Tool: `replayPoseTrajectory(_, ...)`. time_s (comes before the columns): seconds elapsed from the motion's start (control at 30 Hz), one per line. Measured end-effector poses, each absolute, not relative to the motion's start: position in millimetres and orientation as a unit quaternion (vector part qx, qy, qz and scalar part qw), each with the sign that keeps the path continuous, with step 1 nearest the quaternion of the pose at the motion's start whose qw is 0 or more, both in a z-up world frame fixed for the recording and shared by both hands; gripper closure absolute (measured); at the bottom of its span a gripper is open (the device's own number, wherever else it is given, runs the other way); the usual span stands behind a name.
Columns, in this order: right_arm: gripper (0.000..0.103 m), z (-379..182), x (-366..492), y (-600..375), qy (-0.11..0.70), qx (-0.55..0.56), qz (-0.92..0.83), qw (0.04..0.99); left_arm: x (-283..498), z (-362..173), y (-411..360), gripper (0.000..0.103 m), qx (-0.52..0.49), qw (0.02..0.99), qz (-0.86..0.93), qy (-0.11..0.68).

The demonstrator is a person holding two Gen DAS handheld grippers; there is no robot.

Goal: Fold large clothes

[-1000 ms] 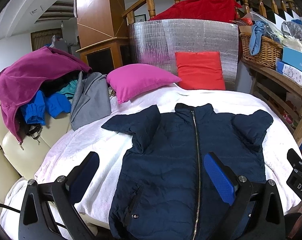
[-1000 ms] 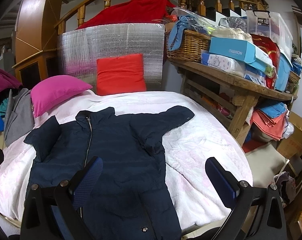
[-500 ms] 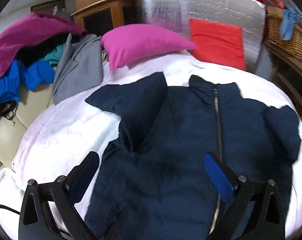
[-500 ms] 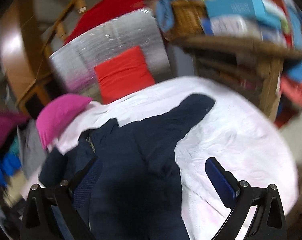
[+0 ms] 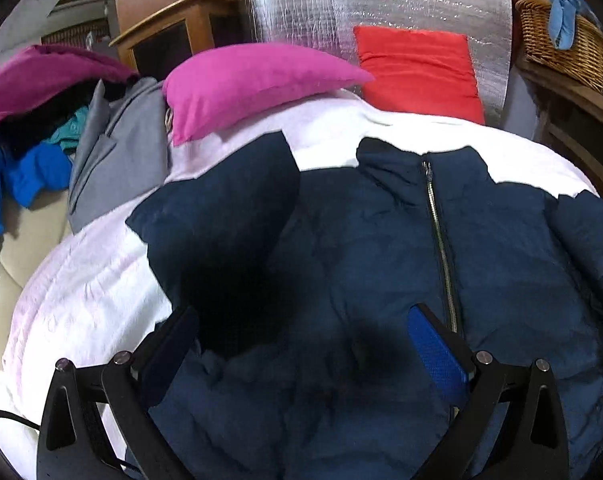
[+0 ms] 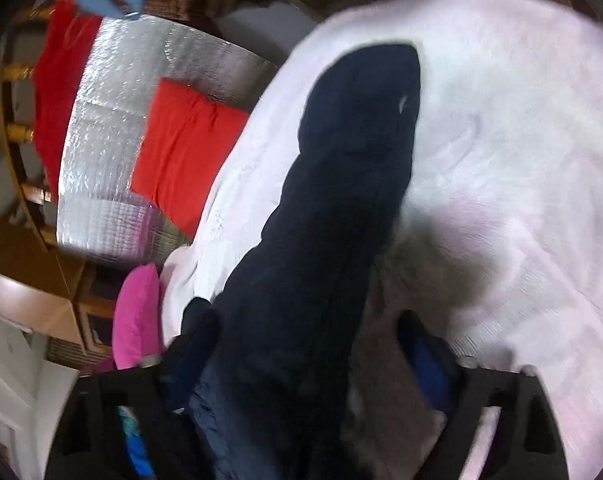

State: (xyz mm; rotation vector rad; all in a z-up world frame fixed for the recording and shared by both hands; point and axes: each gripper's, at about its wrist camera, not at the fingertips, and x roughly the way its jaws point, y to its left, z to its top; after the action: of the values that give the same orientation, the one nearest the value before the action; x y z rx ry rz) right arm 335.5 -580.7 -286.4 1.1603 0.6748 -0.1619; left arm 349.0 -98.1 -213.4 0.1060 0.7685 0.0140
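Navy jacket (image 5: 381,248) lies flat, zipper up, on the white-covered bed (image 5: 81,288), collar toward the bed's far edge where the pink pillow (image 5: 253,80) and red cushion (image 5: 417,68) sit. My left gripper (image 5: 301,344) hangs low over the jacket body, jaws spread wide, nothing between the pads; the near sleeve (image 5: 221,216) runs off toward the bed's left side. My right gripper (image 6: 301,356) is rolled sideways over the other sleeve (image 6: 341,184), which stretches out toward the bed's right edge. Its jaws have just been closing; the sleeve runs between them, left pad against the fabric, right pad (image 6: 429,368) apart from it. Right view is blurred.
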Motion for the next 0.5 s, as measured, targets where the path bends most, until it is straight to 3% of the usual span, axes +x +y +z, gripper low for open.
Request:
replayPoseTrajectory(0.1, 0.059, -286.4, 352.0, -576.7, 0.323, 0.522, -0.072, 0.786, 352.2, -208.0, -93.9, 0.0, 0.04, 0.929, 0.005, 0.368)
replayPoseTrajectory(0.2, 0.068, -259.2, 358.8, -552.0, 0.313, 0.455, -0.083, 0.83, 352.8, -202.8, -88.9, 0.0, 0.03, 0.932, 0.006, 0.361)
replayPoseTrajectory(0.37, 0.07, -203.5, 359.6, -476.7, 0.297, 0.367, 0.009, 0.881, 347.1, -194.0, -82.4, 0.0, 0.018, 0.937, 0.002, 0.35)
replayPoseTrajectory(0.5, 0.07, -198.2, 356.4, -414.6, 0.321, 0.334, 0.076, 0.883, 337.9, -186.6, -75.1, 0.0, 0.01, 0.94, 0.0, 0.342)
